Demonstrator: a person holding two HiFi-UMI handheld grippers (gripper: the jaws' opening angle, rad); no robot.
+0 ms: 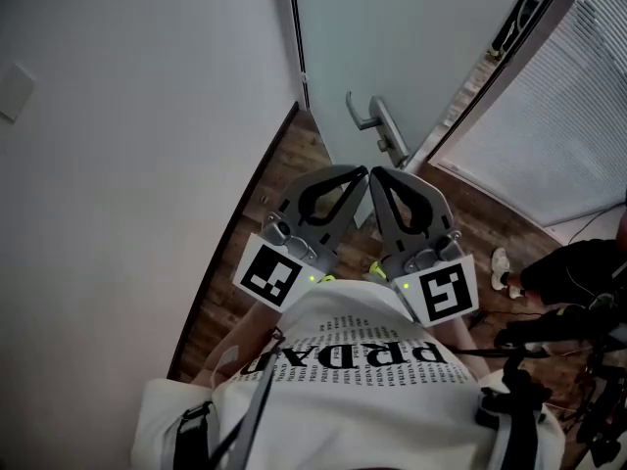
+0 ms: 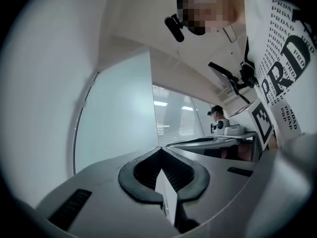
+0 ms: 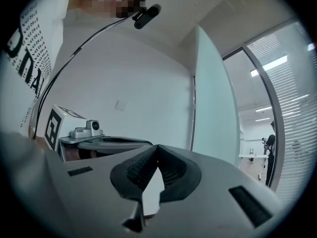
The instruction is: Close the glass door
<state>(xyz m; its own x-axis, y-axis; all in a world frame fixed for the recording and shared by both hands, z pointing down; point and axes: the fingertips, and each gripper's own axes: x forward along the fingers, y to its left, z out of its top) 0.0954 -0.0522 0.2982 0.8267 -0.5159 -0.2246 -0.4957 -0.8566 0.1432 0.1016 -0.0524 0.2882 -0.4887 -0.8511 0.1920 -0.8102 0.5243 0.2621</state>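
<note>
By the white wall (image 1: 127, 145), the left tongs (image 1: 359, 176) are closed on nothing, their tip just beside that of the right tongs (image 1: 378, 176), which are also closed and empty. Beyond both tips and clear of them stands the glass door (image 1: 411, 37), its lever handle (image 1: 375, 123) nearest them. Slatted blinds (image 1: 549, 135) lie to its right.

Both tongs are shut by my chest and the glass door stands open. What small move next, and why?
Probably ease the right tongs forward to the lever handle of the glass door. It sits just ahead of the tips, untouched; the left tongs are shut and empty too, so nothing acts on the door yet.
</note>
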